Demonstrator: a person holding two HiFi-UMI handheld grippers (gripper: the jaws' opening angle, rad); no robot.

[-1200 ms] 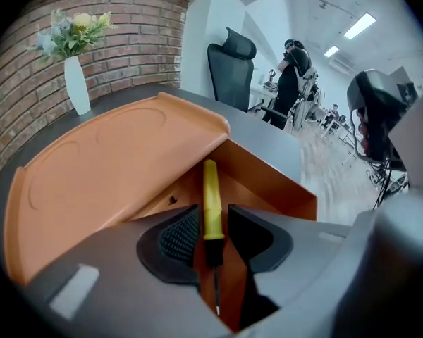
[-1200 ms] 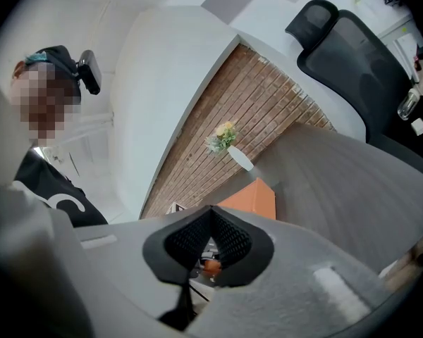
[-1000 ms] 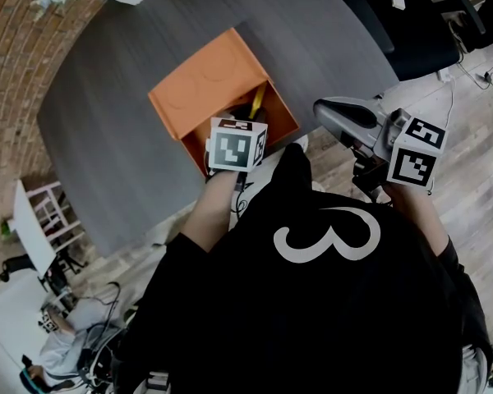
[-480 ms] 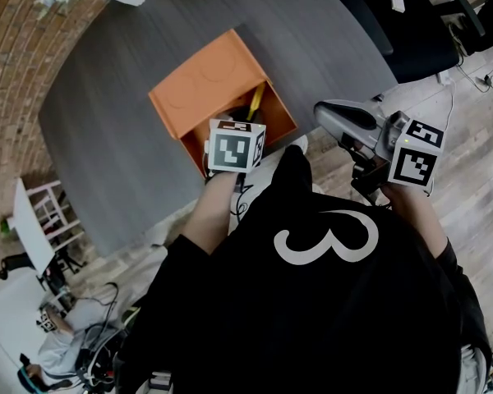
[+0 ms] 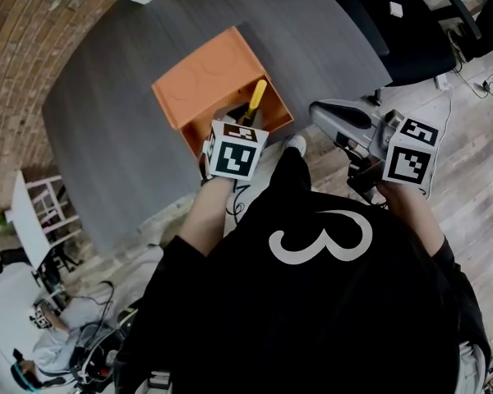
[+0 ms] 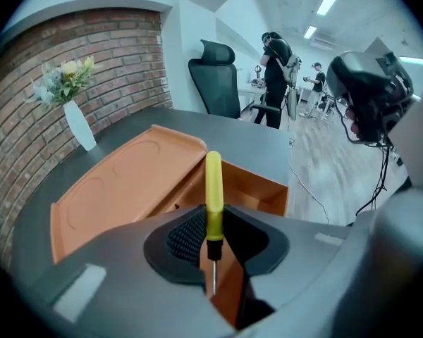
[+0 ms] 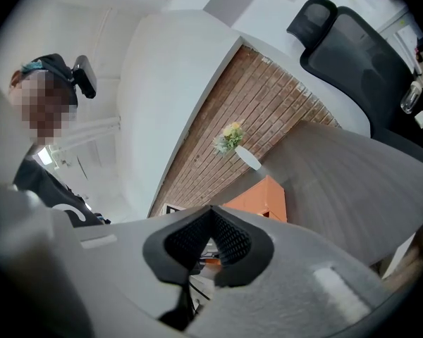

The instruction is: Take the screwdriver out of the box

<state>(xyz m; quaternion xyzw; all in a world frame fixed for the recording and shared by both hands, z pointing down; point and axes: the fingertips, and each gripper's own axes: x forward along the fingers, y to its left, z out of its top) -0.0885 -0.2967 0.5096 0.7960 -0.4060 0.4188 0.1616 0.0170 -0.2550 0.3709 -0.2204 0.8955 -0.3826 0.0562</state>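
The left tool, its jaws having just closed, pinches the screwdriver low on its handle, above the open orange box on the grey worktop. Held so low, it may swivel or slip, or its tip may snag the box wall. It has a slim yellow handle, black collar and thin steel shaft. The right tool is closed, empty and well apart.

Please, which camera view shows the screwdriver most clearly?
The left gripper view. There the screwdriver stands upright, handle and shaft both visible, between the left gripper's fingers, which have just been closing on it. The head view shows only its yellow handle above the orange box. The right gripper view does not show it.
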